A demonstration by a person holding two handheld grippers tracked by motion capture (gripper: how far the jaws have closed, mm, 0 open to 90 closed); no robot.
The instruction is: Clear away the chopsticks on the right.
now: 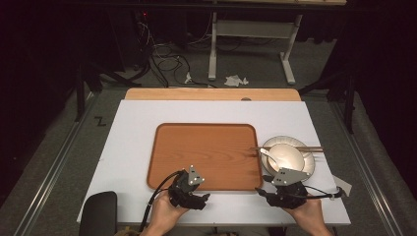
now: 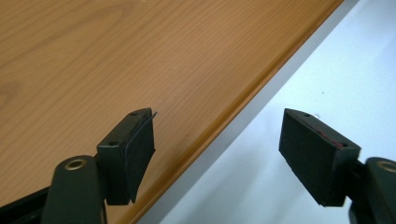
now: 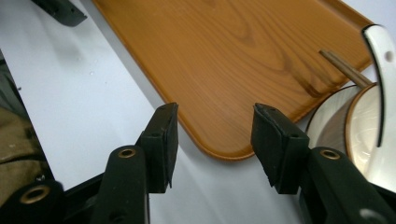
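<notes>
A wooden tray [image 1: 204, 155] lies in the middle of the white board [image 1: 133, 128]. To its right a pale plate [image 1: 282, 139] carries a white bowl [image 1: 287, 158] with a white spoon [image 1: 268, 156] in it, and brown chopsticks [image 1: 307, 148] rest across the bowl. My left gripper [image 1: 189, 189] hovers at the tray's front edge; its jaws [image 2: 219, 140] stand open over the tray rim [image 2: 224, 126] with nothing between them. My right gripper [image 1: 286, 189] sits by the tray's front right corner [image 3: 224, 151], open [image 3: 212, 140] and empty, with the bowl [image 3: 362, 126] and the spoon [image 3: 380, 70] just beyond its right jaw.
A black rounded object [image 1: 98, 214] sits at the board's front left corner. A small paper tag [image 1: 344, 186] lies near the right gripper. Beyond the board are a wooden table edge [image 1: 211, 94], floor cables [image 1: 167, 61] and a white stand [image 1: 251, 29].
</notes>
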